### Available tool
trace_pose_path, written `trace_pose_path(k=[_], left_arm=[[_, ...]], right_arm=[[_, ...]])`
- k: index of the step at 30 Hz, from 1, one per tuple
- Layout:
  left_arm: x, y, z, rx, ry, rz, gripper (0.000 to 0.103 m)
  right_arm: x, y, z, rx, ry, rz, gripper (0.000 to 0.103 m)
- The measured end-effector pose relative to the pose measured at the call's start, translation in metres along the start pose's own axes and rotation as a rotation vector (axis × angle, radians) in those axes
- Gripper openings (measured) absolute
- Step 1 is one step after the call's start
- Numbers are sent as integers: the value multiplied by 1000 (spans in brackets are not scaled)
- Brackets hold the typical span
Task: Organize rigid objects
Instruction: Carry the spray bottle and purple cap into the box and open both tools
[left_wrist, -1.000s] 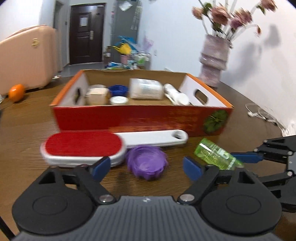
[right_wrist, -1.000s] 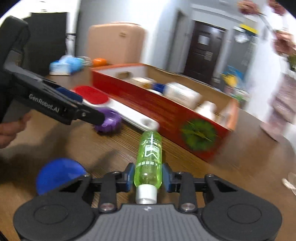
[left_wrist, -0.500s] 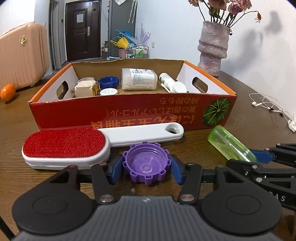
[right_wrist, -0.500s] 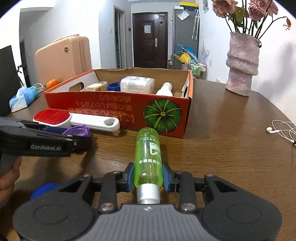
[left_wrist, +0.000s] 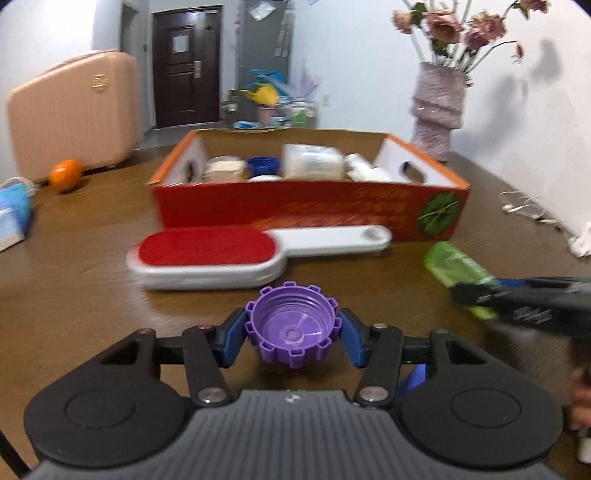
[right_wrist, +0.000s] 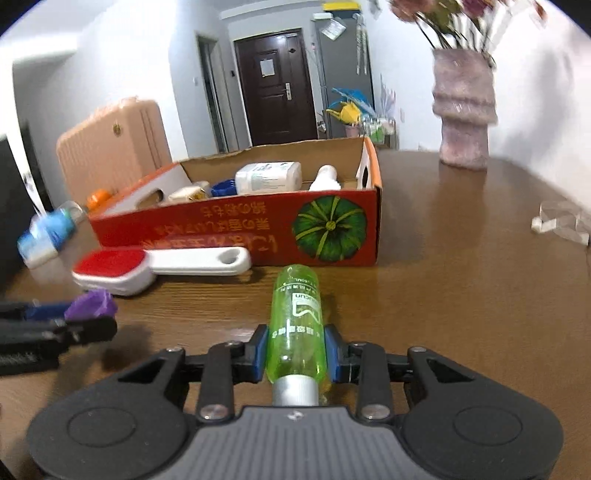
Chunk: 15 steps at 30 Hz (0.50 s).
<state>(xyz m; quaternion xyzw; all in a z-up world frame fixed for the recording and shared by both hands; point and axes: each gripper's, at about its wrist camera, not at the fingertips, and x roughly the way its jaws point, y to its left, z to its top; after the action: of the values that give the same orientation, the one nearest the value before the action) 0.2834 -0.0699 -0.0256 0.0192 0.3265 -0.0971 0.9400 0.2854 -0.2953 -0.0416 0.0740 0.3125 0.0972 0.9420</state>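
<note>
My left gripper (left_wrist: 291, 332) is shut on a purple ribbed cap (left_wrist: 292, 328), open side up, held just above the table. My right gripper (right_wrist: 295, 354) is shut on a green clear bottle (right_wrist: 295, 317) with a silver neck, pointing away from the camera. The right wrist view shows the left gripper with the purple cap (right_wrist: 92, 304) at the left edge. The green bottle (left_wrist: 458, 269) shows at the right of the left wrist view. A red-and-white lint brush (left_wrist: 236, 254) lies before the red cardboard box (left_wrist: 306, 210), which holds several bottles and jars.
A ribbed vase of flowers (left_wrist: 437, 110) stands behind the box on the right. White earphones (left_wrist: 532, 210) lie at the table's right edge. An orange (left_wrist: 65, 174) and a blue packet (left_wrist: 13, 218) sit at the left. A blue lid (left_wrist: 413, 376) lies under the left gripper.
The left gripper closed on the purple cap and lifted it back from the brush and box. The right gripper rolled upright with the green bottle in it and has risen slightly.
</note>
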Motion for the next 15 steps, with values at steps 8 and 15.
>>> trace_pose_path(k=[8, 15], left_arm=[[-33, 16, 3, -39, -62, 2, 54], [-35, 21, 6, -48, -76, -10, 54]], right_arm=[[-37, 15, -12, -2, -38, 2, 30], [-49, 20, -9, -27, -56, -19, 30]])
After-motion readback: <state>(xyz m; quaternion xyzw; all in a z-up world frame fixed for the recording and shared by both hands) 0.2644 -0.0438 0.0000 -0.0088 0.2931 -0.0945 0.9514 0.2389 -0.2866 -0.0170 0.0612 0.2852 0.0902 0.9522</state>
